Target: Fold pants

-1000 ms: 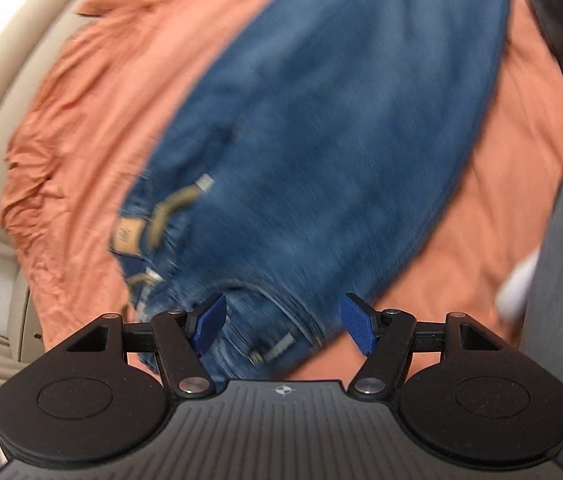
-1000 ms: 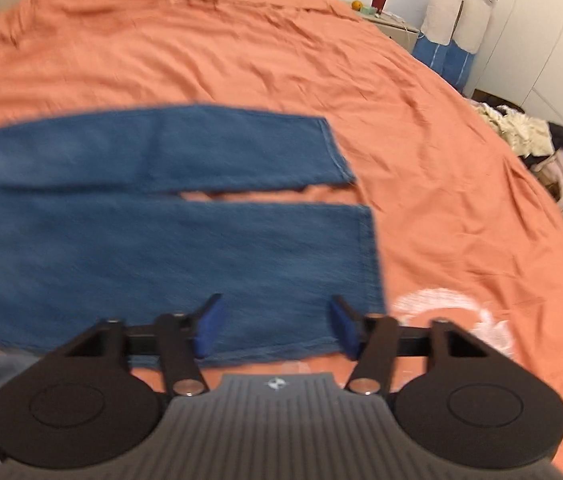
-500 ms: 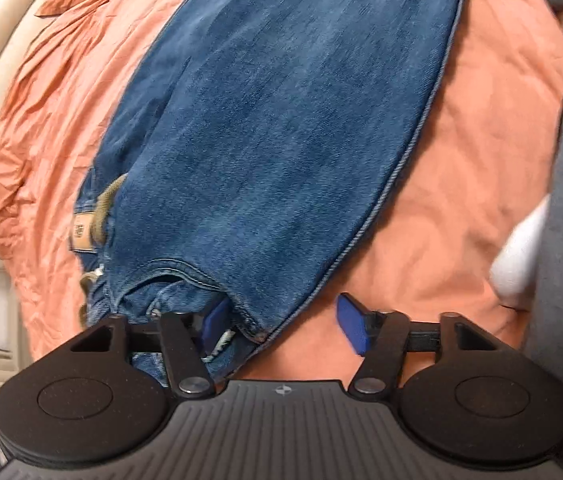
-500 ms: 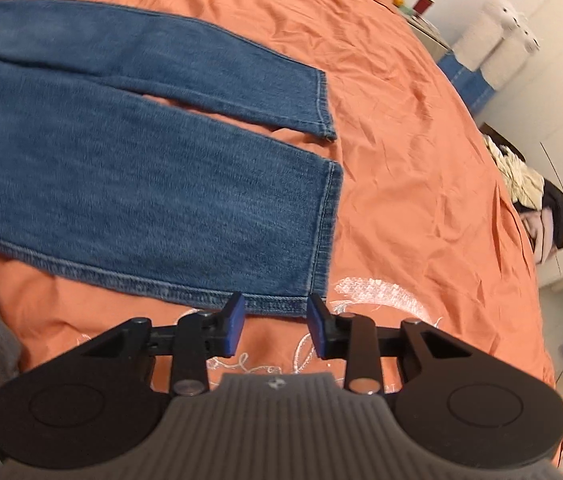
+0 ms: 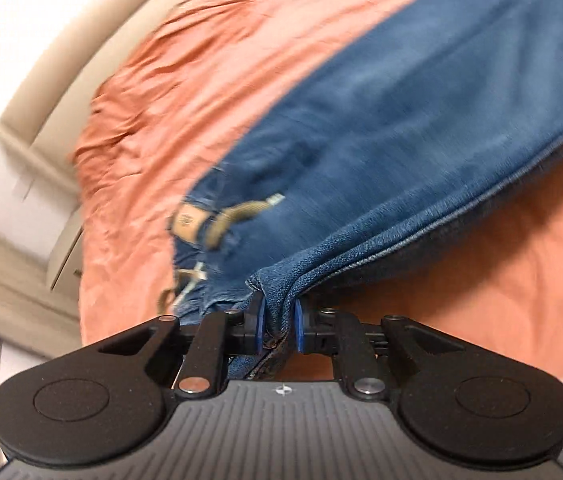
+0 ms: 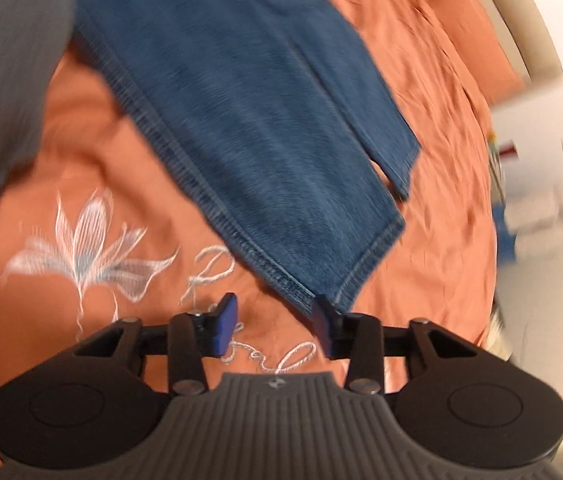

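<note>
Orange bedding (image 6: 437, 184) covers the bed in both views, and blue jeans (image 6: 265, 120) lie spread across it. Nearest in the left wrist view, the left gripper (image 5: 277, 326) is clenched on a bunched fold of denim at the near edge of the jeans' (image 5: 401, 140) waist end, lifting it off the sheet. Just beyond, on the left, sit a tan leather patch (image 5: 187, 220) and what looks like a khaki drawstring (image 5: 237, 216), though blur makes that uncertain. Farther left, a beige bed frame (image 5: 77, 76) curves past the sheet.

In the right wrist view, the right gripper (image 6: 275, 326) hovers with fingers released; its right finger touches or overlaps the corner of the nearer leg cuff (image 6: 365, 256). White flower embroidery (image 6: 85, 252) marks the sheet at near left. The second leg's hem (image 6: 405, 176) lies farther right.
</note>
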The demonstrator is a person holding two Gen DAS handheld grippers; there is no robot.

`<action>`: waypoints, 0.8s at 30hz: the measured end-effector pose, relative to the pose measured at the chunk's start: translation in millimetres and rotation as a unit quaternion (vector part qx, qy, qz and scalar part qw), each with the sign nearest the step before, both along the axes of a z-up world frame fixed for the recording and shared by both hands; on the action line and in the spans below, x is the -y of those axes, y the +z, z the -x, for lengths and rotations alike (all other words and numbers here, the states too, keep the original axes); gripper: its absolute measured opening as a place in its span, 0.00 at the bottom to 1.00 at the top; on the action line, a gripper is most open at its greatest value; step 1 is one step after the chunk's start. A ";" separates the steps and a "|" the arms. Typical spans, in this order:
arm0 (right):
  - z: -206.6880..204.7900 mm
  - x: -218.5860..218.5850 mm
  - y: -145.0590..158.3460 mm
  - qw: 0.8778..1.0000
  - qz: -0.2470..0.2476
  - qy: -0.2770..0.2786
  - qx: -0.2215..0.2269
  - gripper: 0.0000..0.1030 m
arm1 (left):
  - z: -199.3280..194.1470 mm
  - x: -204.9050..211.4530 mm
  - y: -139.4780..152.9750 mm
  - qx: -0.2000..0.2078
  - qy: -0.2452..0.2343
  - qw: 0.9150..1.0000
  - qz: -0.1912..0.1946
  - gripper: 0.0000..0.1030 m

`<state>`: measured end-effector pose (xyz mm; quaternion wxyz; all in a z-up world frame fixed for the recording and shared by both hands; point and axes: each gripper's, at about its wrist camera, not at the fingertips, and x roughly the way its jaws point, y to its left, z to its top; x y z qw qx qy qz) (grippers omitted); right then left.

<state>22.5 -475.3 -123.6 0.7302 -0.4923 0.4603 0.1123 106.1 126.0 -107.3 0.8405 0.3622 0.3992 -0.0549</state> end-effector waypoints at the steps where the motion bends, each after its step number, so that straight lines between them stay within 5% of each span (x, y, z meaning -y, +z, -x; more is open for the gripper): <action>1: -0.1 0.6 -3.4 1.000 0.004 0.010 0.002 0.37 | -2.4 2.4 3.7 0.003 0.008 1.000 0.000 0.15; 7: -6.8 -1.5 -19.4 0.995 0.045 0.084 -0.006 0.35 | -4.7 9.8 8.9 0.005 0.042 0.999 -0.007 0.15; 13: 10.1 -7.2 -41.6 0.979 0.094 0.181 -0.005 0.22 | -6.8 8.9 10.4 0.007 0.065 0.998 -0.005 0.15; 17: 17.8 -1.7 -55.8 0.975 0.120 0.184 0.026 0.04 | -9.5 7.1 13.4 0.007 0.080 0.997 0.007 0.15; 24: 15.5 1.1 -24.6 0.983 0.079 0.123 0.113 0.00 | -12.6 4.6 16.4 0.016 0.087 0.996 0.014 0.15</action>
